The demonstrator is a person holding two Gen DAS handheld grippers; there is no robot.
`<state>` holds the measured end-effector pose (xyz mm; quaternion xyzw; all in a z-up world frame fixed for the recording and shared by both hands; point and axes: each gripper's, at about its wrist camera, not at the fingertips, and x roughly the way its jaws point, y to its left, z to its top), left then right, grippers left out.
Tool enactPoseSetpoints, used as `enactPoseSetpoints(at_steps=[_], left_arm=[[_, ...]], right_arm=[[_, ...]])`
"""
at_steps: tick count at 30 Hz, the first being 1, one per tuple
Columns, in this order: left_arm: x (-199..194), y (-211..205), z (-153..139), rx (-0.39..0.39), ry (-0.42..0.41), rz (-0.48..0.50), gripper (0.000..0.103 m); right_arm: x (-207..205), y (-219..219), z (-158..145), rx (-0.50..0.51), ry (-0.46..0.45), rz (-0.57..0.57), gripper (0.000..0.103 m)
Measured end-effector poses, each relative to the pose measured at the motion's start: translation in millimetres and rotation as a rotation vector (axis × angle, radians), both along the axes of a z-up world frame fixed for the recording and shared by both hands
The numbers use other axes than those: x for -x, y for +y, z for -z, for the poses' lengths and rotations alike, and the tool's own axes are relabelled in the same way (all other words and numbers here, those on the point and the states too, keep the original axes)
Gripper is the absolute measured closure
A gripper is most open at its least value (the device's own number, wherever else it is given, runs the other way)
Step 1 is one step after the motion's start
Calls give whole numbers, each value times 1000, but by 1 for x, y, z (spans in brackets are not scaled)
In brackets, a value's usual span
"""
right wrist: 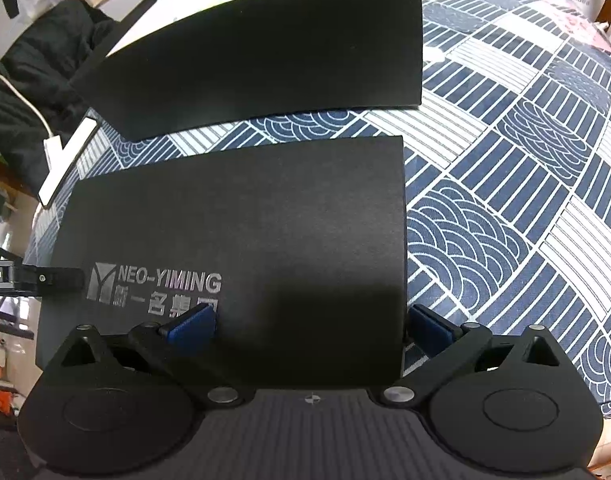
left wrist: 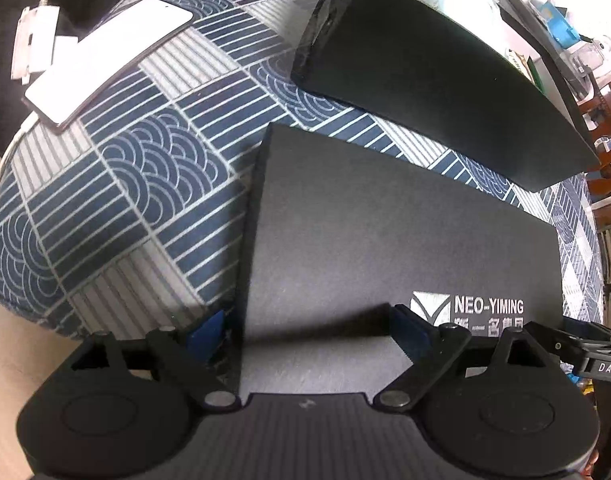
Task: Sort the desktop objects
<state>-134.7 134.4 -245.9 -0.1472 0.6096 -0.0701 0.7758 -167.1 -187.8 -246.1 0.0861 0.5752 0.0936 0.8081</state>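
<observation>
Both tools are at the flat matte-black cardboard lid printed NEO-YIMING [right wrist: 233, 240], one per near corner. Left gripper [left wrist: 305, 330]: blue pads spread, left pad hanging outside the lid's left edge, right pad over the top face by the logo, so apart and straddling the corner, not pinching anything I can confirm. Right gripper [right wrist: 309, 324]: same picture mirrored, left pad over the lid top near the printing, right pad just off the right edge; jaws apart, no clamp visible. The lid lies on the blue-and-white patterned tablecloth [right wrist: 505, 200], near side of the desk. Just beyond it, separated by a strip of cloth, sits the black open-topped cardboard box [right wrist: 265, 52]; contents not visible from either view. A white slim phone-like slab [left wrist: 105, 60] with a white cable lies far left by the table edge. My read: loose items look mostly dealt with, and what's left is seating the lid on the box; whether the phone belongs in it, can't tell. Lid is wide and thin, so lift both corners evenly.
</observation>
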Motion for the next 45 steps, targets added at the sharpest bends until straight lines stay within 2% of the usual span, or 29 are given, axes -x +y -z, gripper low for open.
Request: enactPoseSetpoints(at_steps=[9,21,45], left_arm=[[4,3,5,45,18,15,0],[4,2,3,42,17,26,0],[8,2,3,39,-6,3,0]], right_arm=[[3,2,2,-17,12,9,0],[5,-1,2,-21,-1,20,0],[-3,-3,3,-23,53,32,0]])
